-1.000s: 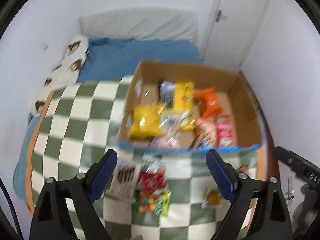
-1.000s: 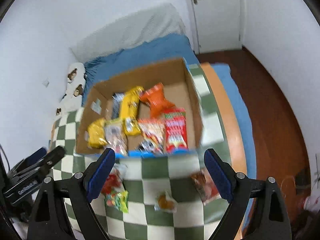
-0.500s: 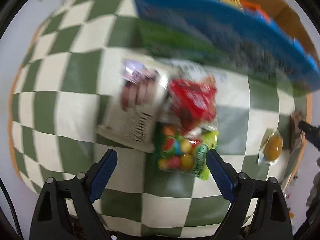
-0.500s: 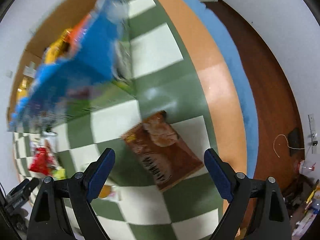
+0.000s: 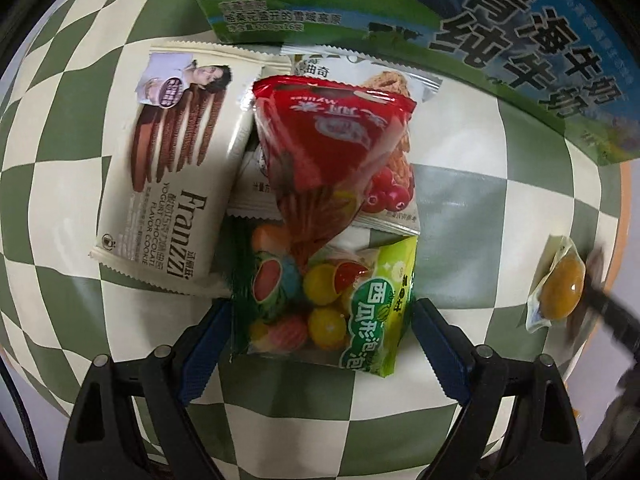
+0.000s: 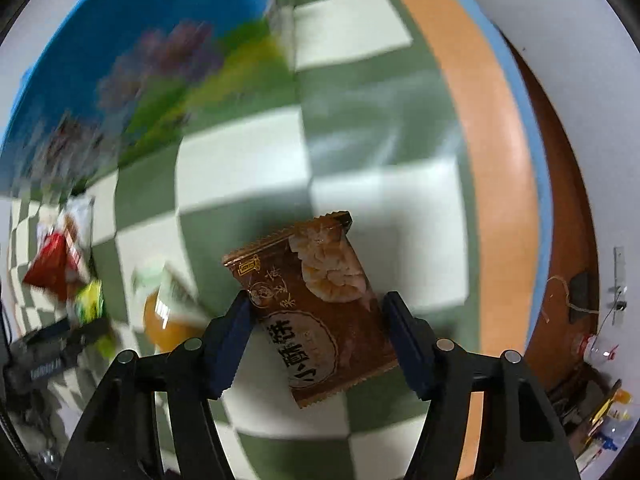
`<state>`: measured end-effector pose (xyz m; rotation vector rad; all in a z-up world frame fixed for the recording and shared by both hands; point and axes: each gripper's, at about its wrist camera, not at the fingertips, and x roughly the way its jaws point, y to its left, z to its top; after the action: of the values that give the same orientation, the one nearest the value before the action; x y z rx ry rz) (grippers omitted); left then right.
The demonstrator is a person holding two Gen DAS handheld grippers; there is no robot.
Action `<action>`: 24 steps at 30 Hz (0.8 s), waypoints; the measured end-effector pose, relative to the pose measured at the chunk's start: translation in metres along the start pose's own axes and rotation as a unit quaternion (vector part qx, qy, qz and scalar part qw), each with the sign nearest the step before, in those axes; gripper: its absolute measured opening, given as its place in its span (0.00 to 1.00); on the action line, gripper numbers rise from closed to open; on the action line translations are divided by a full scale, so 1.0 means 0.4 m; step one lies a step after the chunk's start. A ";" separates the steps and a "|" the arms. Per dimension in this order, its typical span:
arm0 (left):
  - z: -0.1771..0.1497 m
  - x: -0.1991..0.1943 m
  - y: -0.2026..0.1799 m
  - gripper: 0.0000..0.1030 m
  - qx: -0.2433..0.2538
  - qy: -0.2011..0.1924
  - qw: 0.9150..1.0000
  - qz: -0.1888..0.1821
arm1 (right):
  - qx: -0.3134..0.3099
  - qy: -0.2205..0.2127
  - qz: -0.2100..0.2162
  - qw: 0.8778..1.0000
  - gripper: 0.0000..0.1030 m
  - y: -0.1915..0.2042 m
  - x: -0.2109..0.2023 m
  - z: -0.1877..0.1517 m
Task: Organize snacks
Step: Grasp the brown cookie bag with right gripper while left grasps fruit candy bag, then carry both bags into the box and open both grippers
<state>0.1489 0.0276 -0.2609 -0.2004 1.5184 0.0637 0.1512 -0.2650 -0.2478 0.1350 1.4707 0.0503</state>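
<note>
Plenty's left to be sorted – the left hand-held gripper (image 5: pixel 322 344) is spread wide around the gum bag (image 5: pixel 324 304), the right hand-held gripper (image 6: pixel 318 342) likewise around the brown pastry pack (image 6: pixel 316 312), nothing grasped yet – with the milk carton (image 5: pixel 460 20) seen just ahead.

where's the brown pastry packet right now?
In the right wrist view, the brown pastry packet lies flat on the checkered blanket, between the open fingers of the right gripper, with the orange jelly cup to its left.
</note>
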 end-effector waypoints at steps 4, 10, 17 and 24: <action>-0.030 -0.020 -0.004 0.84 0.000 -0.009 1.000 0.003 | 0.007 0.017 0.010 1.000 0.65 0.013 0.009 -0.071; -0.126 -0.048 -0.045 0.82 0.024 0.015 1.000 -0.013 | 0.023 0.042 0.038 0.998 0.67 0.012 0.007 -0.156; -0.144 0.018 -0.069 0.87 0.034 0.041 0.998 -0.013 | 0.035 0.052 0.048 0.997 0.71 0.000 0.023 -0.180; -0.147 -0.031 -0.051 0.81 0.029 0.021 0.999 -0.013 | 0.007 0.028 0.011 1.000 0.59 0.033 0.046 -0.213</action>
<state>0.0938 -0.0014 -0.2491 -0.1762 1.5575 -0.0051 0.0690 -0.2446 -0.2725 0.1622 1.5260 0.0612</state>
